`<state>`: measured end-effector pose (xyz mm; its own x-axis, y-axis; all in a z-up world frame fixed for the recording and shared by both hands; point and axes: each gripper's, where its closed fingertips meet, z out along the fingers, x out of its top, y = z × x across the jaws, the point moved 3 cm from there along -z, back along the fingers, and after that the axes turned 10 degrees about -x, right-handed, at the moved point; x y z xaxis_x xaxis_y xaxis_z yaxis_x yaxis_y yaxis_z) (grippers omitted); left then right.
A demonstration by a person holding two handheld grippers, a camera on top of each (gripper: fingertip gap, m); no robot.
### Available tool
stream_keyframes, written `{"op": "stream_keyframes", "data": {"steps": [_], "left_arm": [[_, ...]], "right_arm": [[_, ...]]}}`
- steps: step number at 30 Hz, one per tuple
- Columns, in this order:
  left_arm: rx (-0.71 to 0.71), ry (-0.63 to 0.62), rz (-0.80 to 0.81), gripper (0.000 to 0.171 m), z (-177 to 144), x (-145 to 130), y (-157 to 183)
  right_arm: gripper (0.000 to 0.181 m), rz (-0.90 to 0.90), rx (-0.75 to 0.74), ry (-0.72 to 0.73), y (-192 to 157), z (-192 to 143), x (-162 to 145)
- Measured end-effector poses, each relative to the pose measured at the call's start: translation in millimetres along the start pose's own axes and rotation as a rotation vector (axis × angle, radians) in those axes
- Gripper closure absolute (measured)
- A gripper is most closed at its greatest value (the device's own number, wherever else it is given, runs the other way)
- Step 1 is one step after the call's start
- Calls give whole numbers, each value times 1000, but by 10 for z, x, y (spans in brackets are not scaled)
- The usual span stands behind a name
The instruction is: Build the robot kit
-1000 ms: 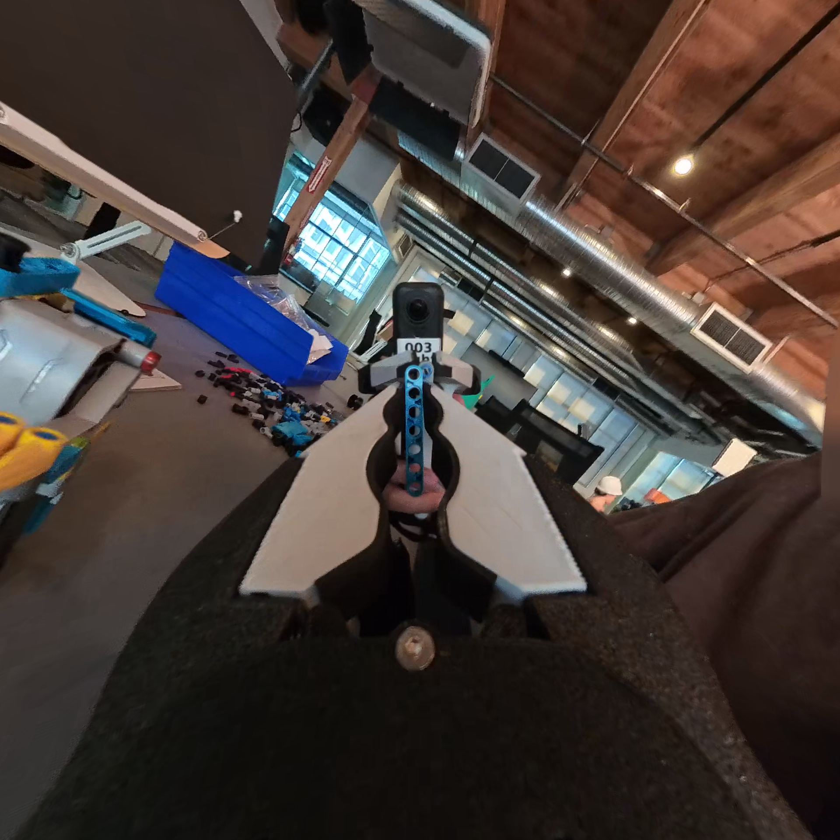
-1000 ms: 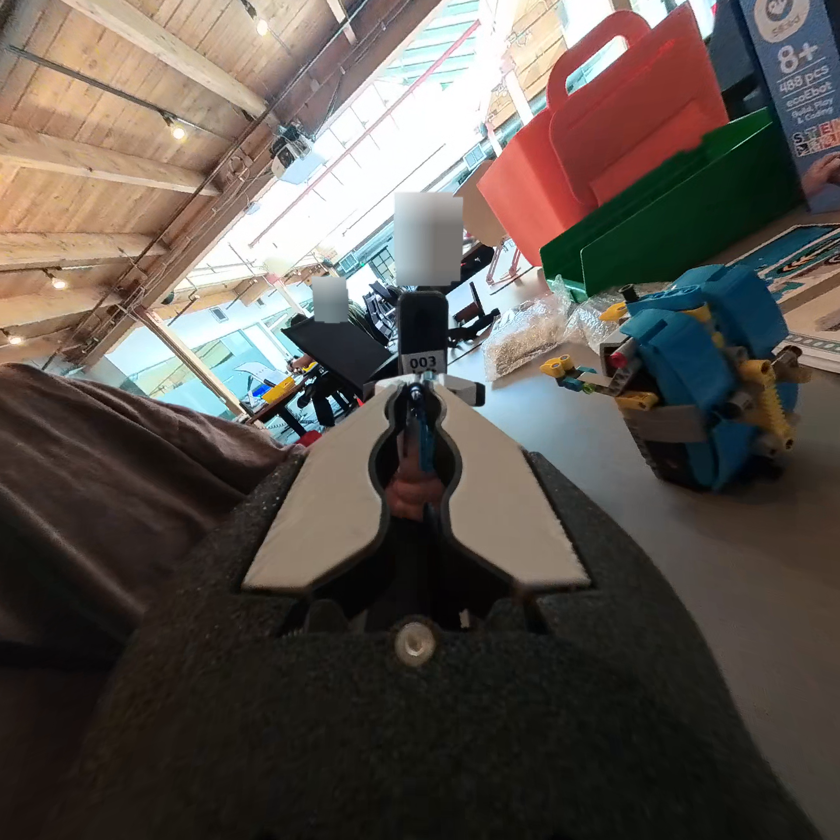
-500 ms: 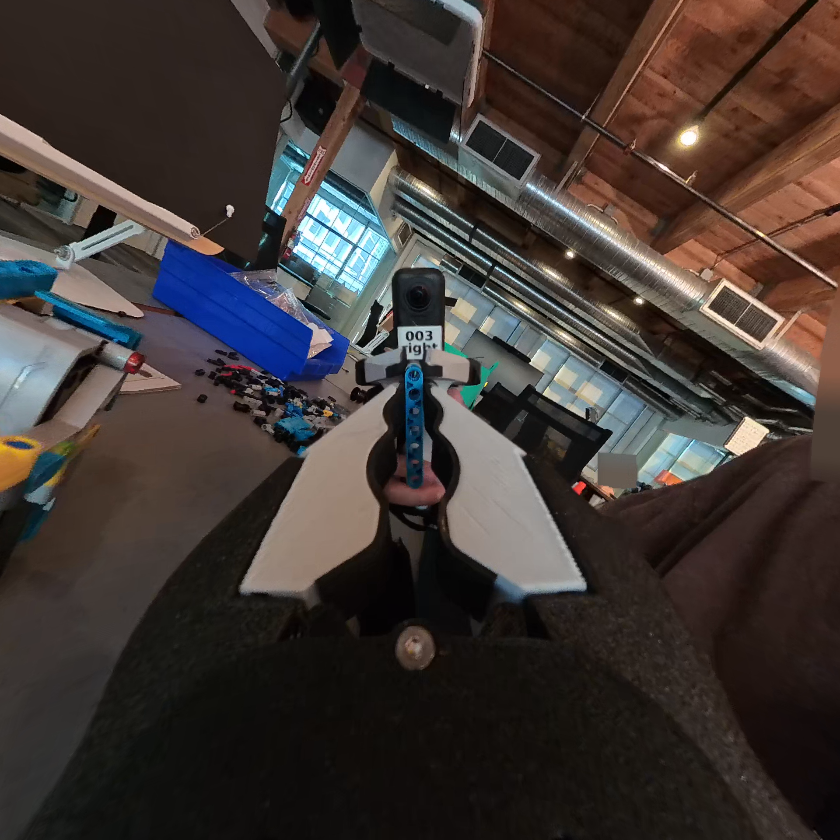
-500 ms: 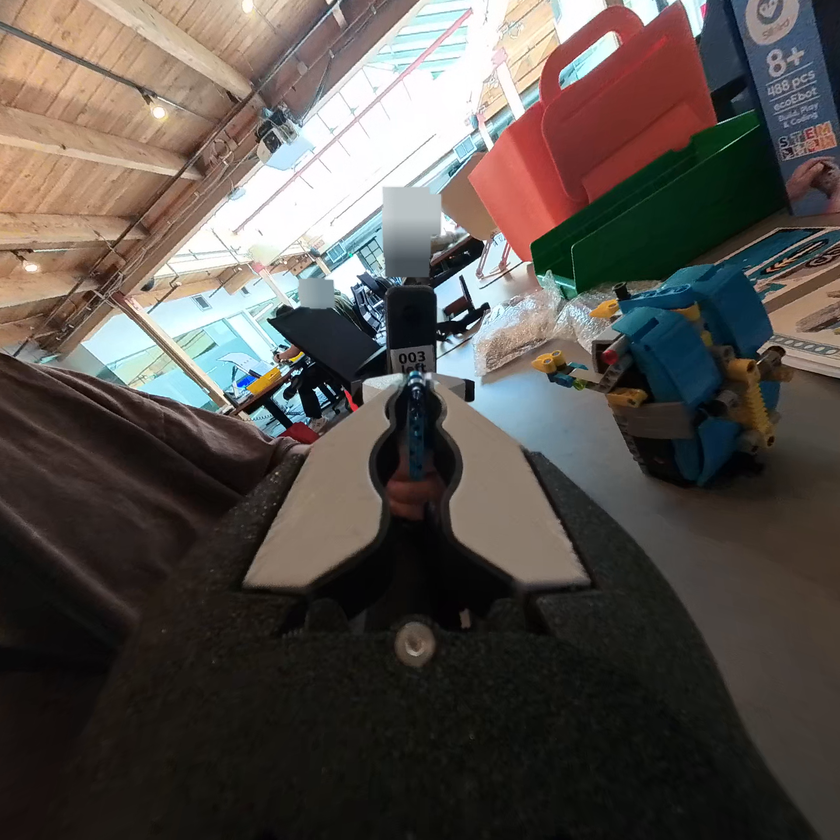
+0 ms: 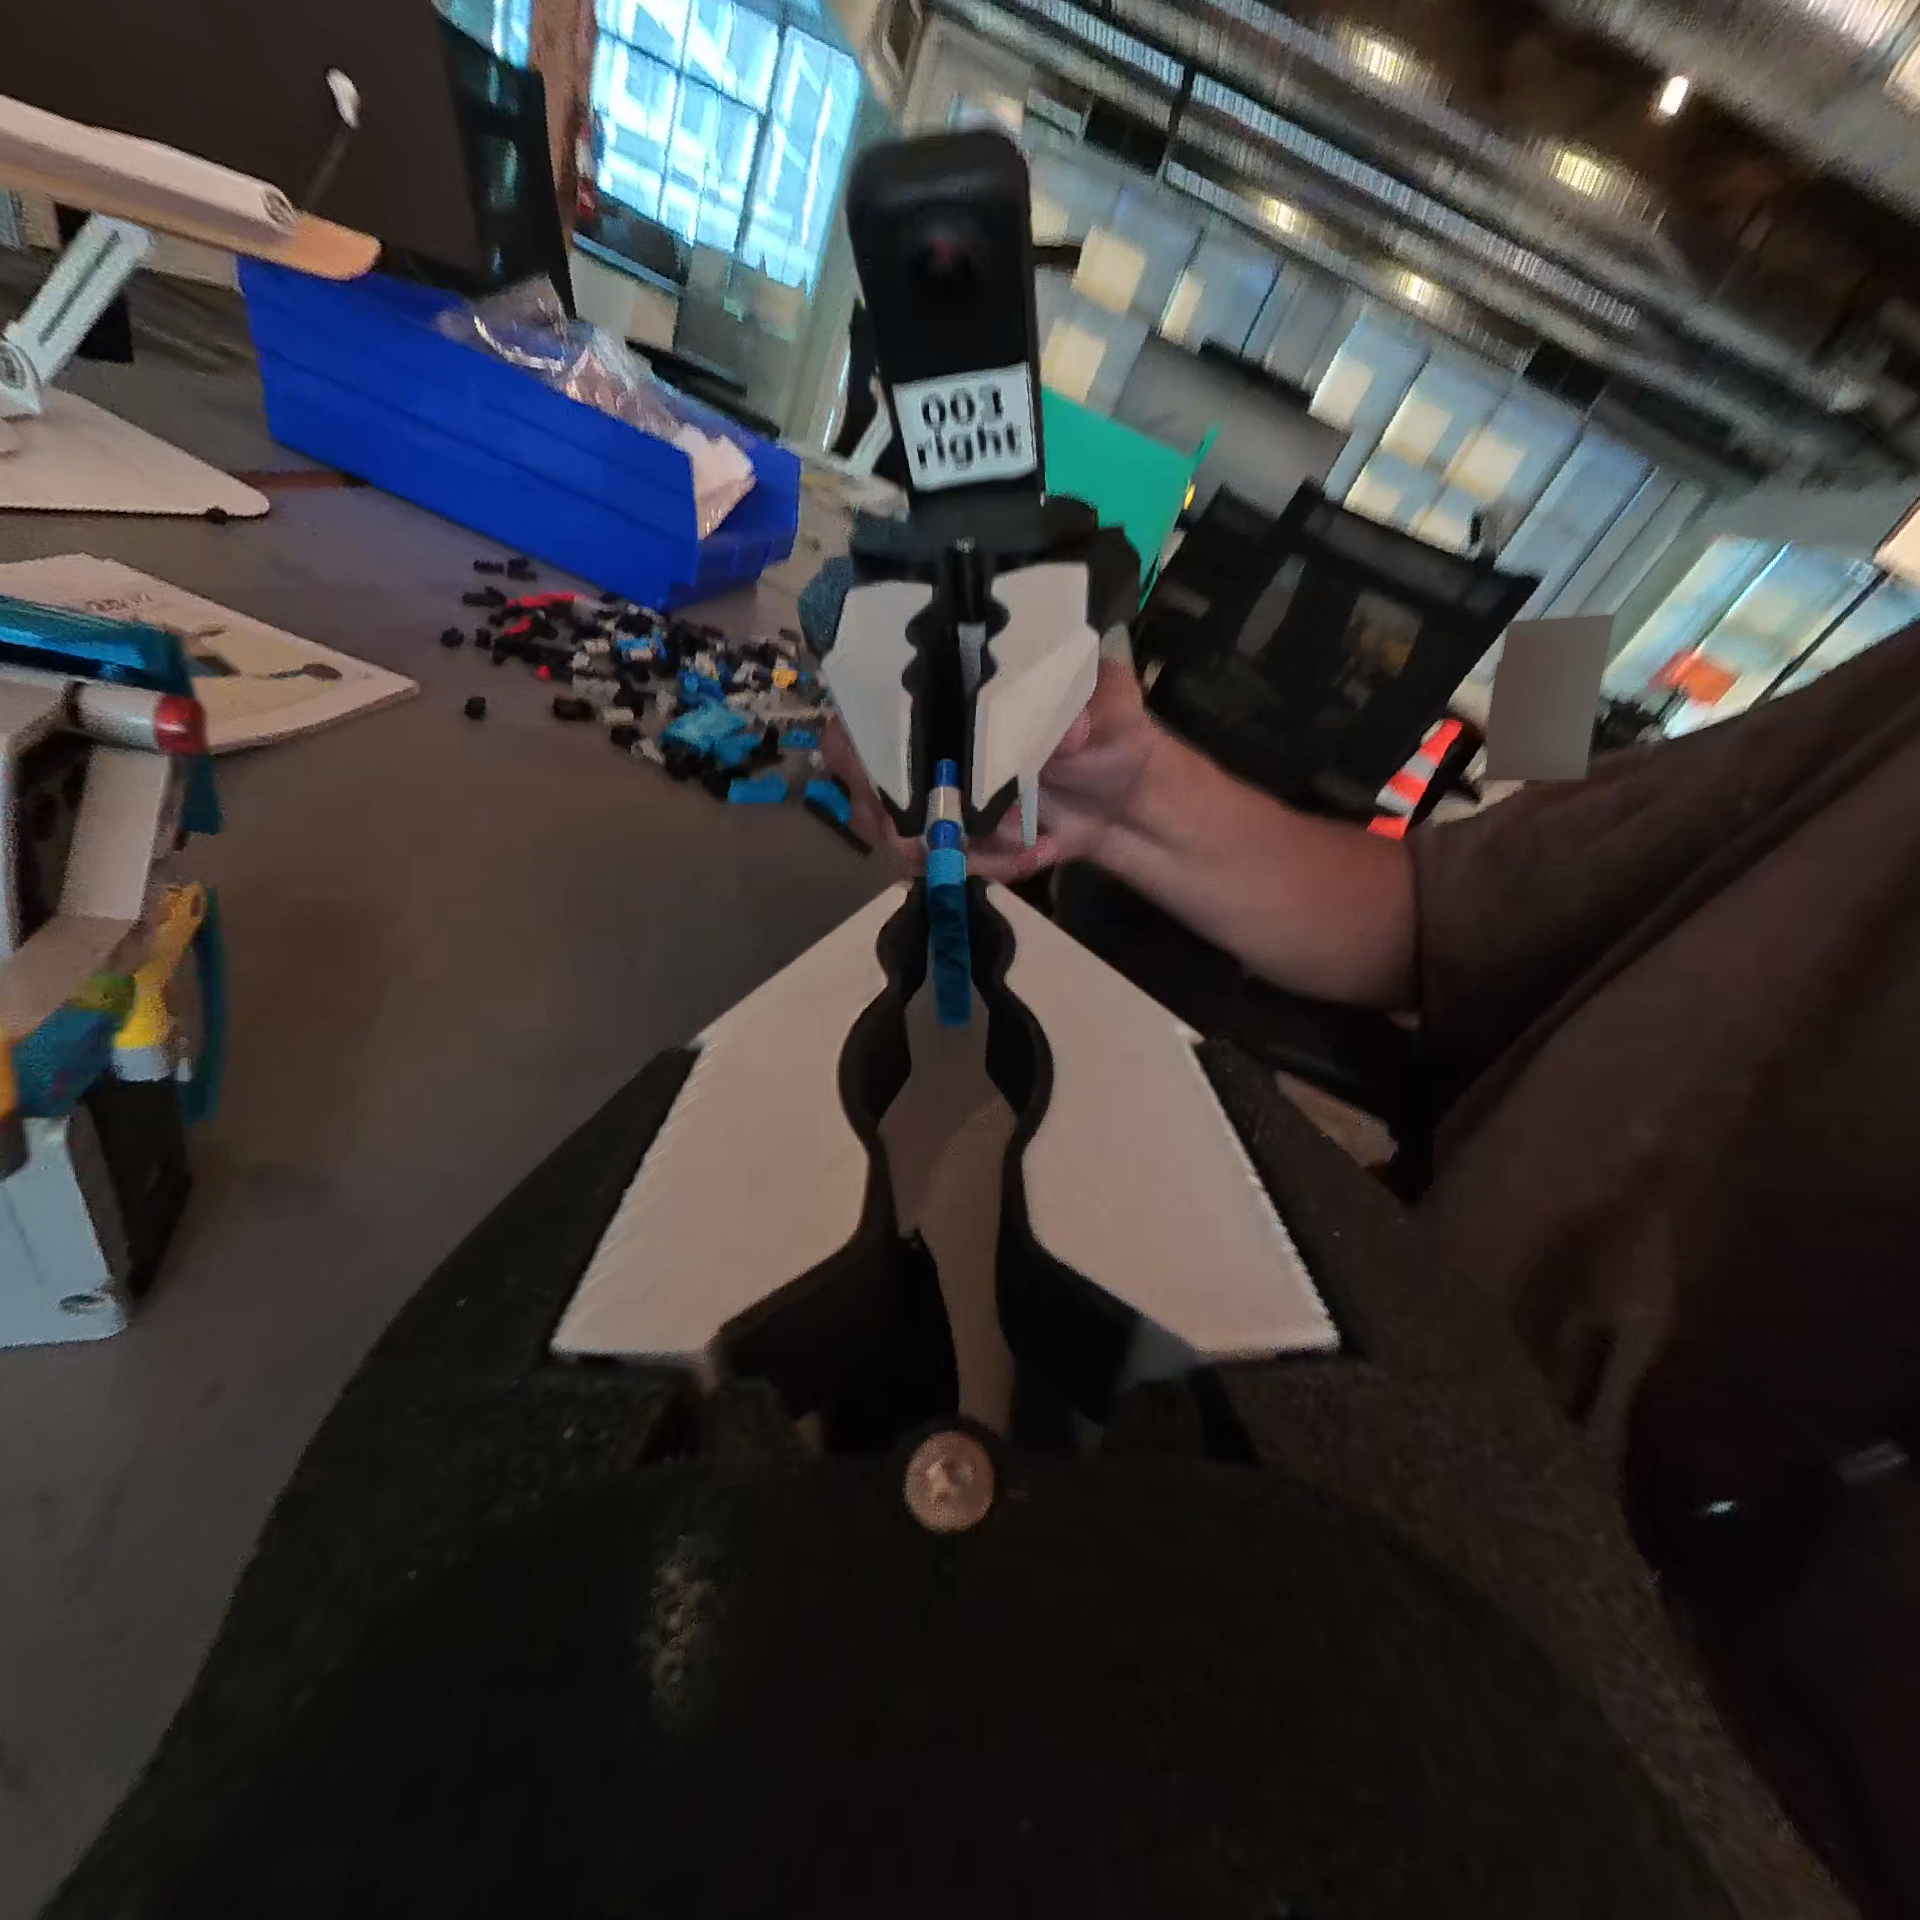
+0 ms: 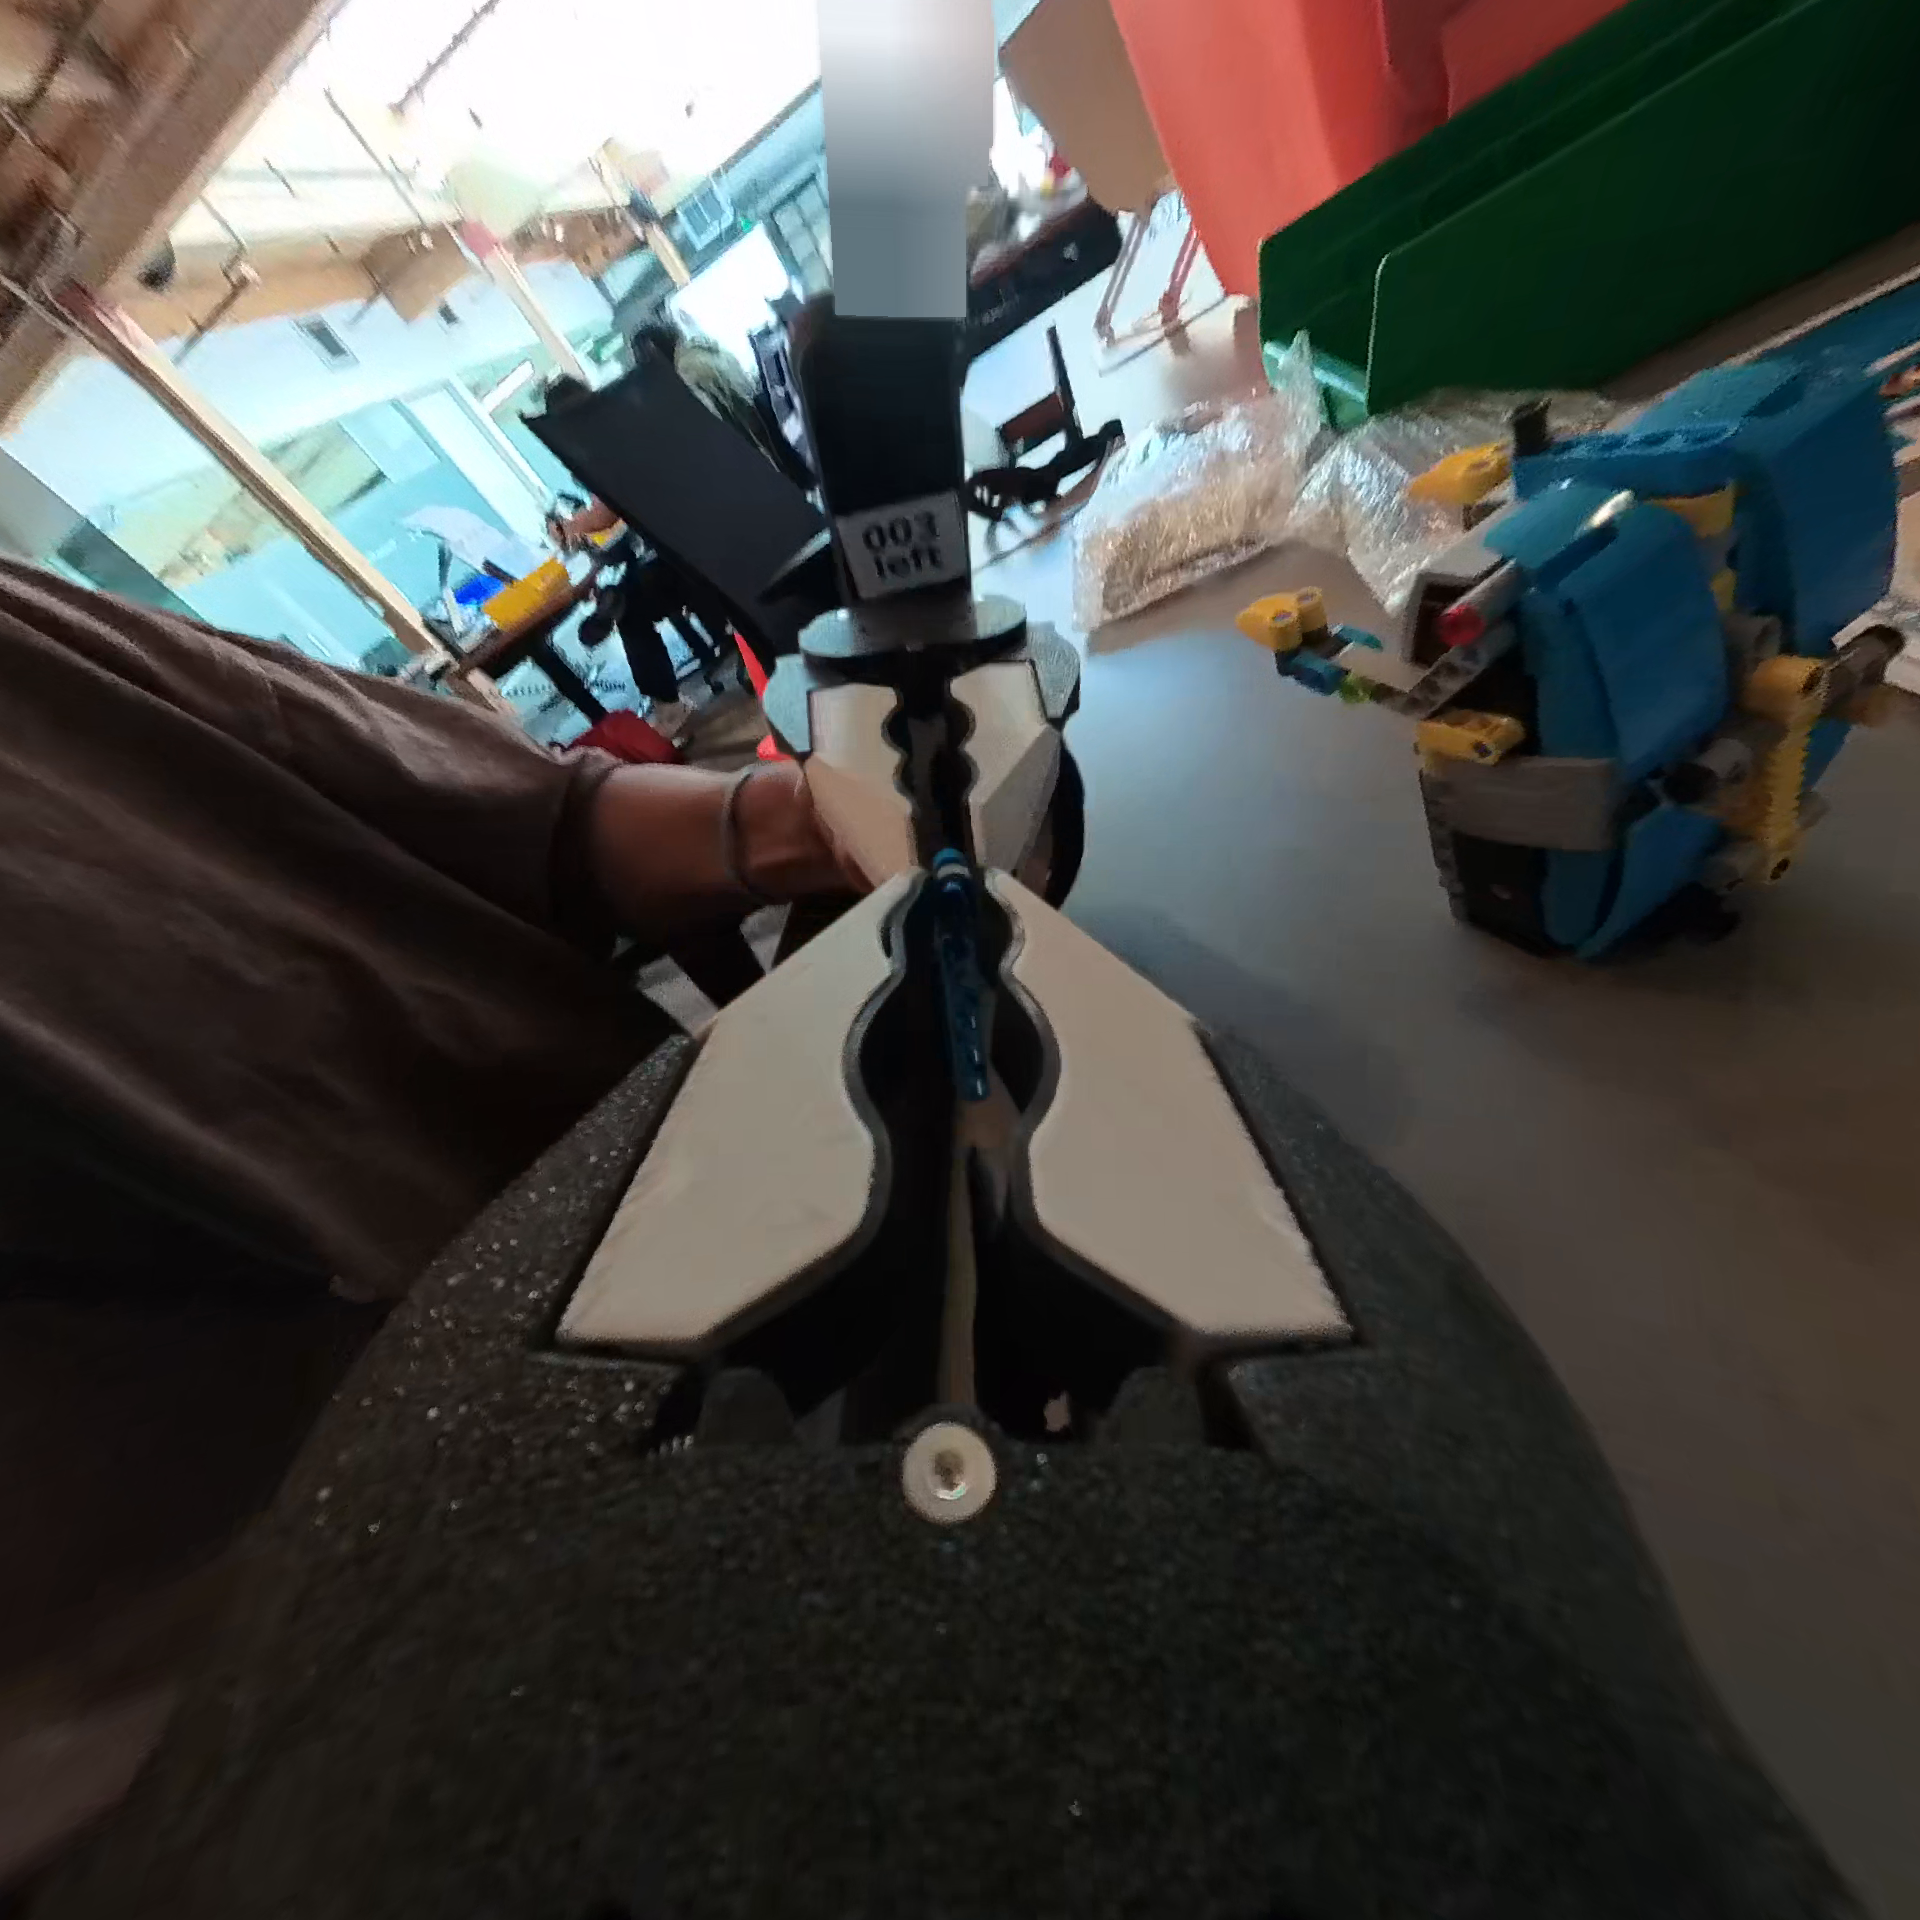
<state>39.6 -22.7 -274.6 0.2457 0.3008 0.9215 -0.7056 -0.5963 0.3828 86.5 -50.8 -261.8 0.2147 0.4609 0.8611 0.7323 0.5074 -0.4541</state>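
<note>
An open-plan workshop: exposed ducts, parts bin, loose toy bricks (table-strewn).

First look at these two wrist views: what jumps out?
The left gripper and right gripper meet tip to tip, jaws shut, one on a short blue beam, the other on a blue holed strip. A blue-and-yellow brick model stands to the right; loose small parts lie by a blue bin on the left.

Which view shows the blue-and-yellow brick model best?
Right wrist view: the brick model stands nearly whole on the grey table, only slightly blurred. The left wrist view shows only a cropped, blurred slice of what seems to be the same model at its left edge.
</note>
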Motion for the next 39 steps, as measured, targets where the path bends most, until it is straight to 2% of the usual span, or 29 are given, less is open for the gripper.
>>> {"op": "stream_keyframes", "data": {"steps": [6, 16, 32, 39], "left_arm": [[52, -154, 95, 166, 53, -172, -13], [79, -240, 154, 167, 111, -263, 4], [63, -206, 145, 166, 137, -208, 40], [50, -189, 100, 165, 124, -208, -11]], "right_arm": [[174, -78, -19, -131, 31, 2, -181], [174, -170, -22, -196, 23, -19, -289], [173, -177, 0, -156, -16, -40, -230], [173, -190, -35, -146, 36, -36, -212]]}}
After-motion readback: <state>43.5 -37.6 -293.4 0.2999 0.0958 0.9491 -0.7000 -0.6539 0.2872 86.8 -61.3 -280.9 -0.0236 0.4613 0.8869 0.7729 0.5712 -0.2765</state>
